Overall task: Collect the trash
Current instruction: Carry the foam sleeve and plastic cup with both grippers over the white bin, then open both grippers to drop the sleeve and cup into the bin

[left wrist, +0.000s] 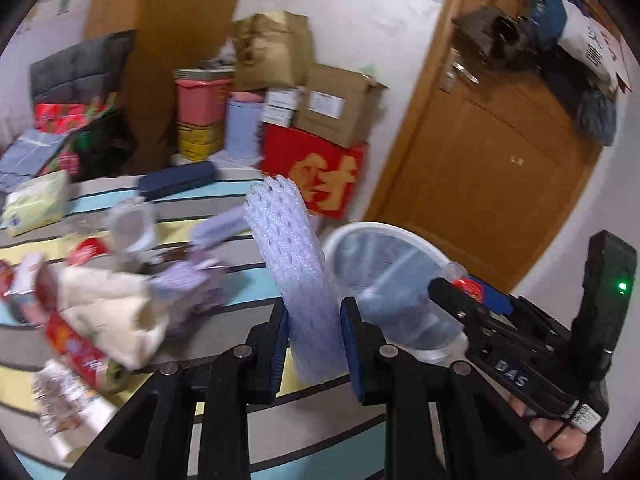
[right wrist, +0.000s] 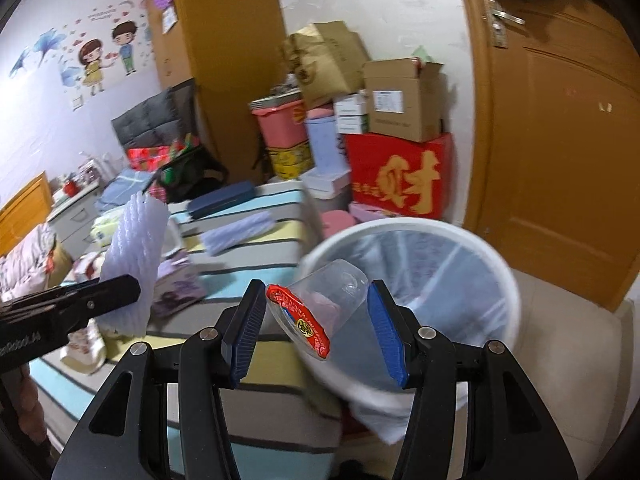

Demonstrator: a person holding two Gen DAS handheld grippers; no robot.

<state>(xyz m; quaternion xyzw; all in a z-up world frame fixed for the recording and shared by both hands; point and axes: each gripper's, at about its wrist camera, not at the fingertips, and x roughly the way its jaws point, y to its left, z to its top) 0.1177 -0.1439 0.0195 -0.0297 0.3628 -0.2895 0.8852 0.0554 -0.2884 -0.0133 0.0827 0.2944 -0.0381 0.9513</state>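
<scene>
My left gripper (left wrist: 314, 320) is shut on a white foam net sleeve (left wrist: 292, 272) and holds it upright above the striped bed; the sleeve also shows in the right wrist view (right wrist: 132, 256). My right gripper (right wrist: 316, 320) has its jaws wide apart around a clear plastic cup with a red foil lid (right wrist: 316, 308); the cup sits tilted between the pads, over the near rim of a white trash bin (right wrist: 508, 280) lined with a clear bag. The bin (left wrist: 384, 236) stands beside the bed, just right of the left gripper.
Several wrappers, a paper bag (left wrist: 108, 312) and a purple foam piece (left wrist: 188, 284) lie on the striped bed (left wrist: 240, 288). Stacked cardboard boxes and a red box (left wrist: 316, 176) stand against the wall. A brown door (left wrist: 500, 168) is at the right.
</scene>
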